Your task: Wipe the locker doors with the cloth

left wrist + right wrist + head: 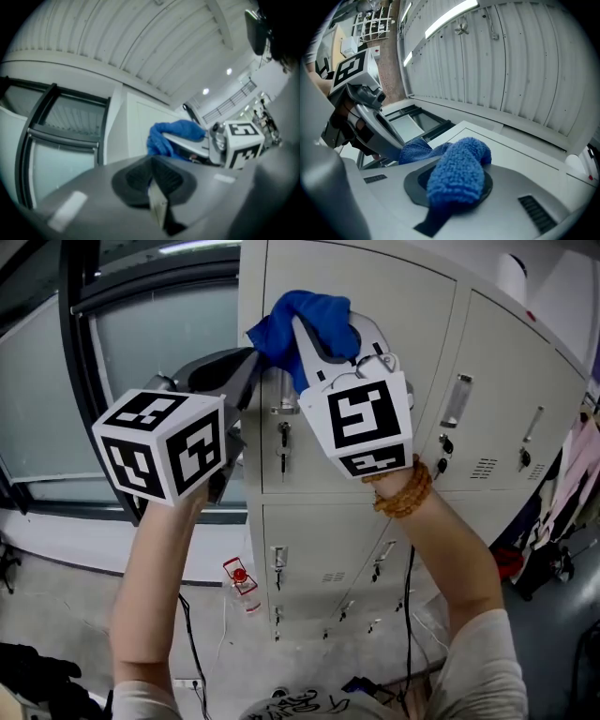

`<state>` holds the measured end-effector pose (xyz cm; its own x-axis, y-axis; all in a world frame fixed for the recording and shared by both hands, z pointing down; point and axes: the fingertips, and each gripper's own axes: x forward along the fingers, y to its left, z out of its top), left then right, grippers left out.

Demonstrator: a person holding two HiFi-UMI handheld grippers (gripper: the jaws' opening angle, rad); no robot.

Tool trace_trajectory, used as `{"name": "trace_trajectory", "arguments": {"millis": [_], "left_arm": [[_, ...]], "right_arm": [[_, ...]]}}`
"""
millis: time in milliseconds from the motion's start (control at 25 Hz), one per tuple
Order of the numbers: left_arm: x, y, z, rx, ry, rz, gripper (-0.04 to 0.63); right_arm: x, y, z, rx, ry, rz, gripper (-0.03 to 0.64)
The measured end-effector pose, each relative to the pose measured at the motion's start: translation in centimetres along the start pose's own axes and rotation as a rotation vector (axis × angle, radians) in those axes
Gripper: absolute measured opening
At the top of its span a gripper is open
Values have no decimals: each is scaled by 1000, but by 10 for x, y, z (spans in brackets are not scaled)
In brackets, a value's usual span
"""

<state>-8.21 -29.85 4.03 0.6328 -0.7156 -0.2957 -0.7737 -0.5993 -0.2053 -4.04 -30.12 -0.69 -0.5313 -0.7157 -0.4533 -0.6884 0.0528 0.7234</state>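
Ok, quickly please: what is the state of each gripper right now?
Left gripper: closed, fingers together, holding nothing.
Right gripper: closed on the blue cloth.

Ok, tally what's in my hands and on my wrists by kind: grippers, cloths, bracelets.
Grippers: 2 (left gripper, right gripper)
Blue cloth: 1, clamped in the right gripper
Bead bracelet: 1
Total: 4
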Motion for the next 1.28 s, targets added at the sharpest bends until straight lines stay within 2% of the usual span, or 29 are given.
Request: {"name": "trace_trajectory", "arguments": {"millis": [240, 600, 920, 1280], "left_arm": [[5, -18, -30, -62, 20, -33, 2], [-8, -36, -79, -101, 60, -33, 2], [-24, -46, -123, -68, 93, 23, 2], [-35, -47, -162, -106, 121, 55, 2]], "right_arm": [[-32, 8, -32, 11, 15, -27, 23], [-83, 50, -87, 34, 71, -37, 23], [-102, 113, -117, 90, 107, 30, 23], [-125, 171, -149, 68, 134, 106, 23]]}}
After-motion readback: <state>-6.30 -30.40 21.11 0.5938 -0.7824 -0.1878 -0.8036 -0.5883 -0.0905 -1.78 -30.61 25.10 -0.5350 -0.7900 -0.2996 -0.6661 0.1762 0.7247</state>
